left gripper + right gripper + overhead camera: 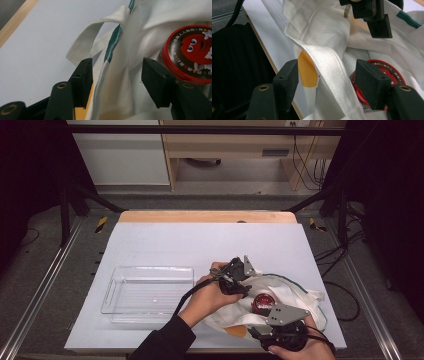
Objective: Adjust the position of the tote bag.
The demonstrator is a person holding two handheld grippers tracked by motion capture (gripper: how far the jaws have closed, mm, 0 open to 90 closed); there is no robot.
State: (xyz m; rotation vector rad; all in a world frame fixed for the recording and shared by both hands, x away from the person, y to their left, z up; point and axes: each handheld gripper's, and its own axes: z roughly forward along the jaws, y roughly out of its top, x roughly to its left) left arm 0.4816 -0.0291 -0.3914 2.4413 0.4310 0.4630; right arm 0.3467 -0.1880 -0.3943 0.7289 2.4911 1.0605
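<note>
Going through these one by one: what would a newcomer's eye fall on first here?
The bright red lid of a jar, poking out of a crumpled white cloth bag at the table's near right. Both tongs work at that bag: the left tongs straddle a fold by its green-trimmed edge, the right tongs straddle a hemmed edge, jaws apart in both. To the left lies a clear plastic tray on the white table.

Both tongs, left (241, 289) and right (256, 332), stand with jaws apart.
</note>
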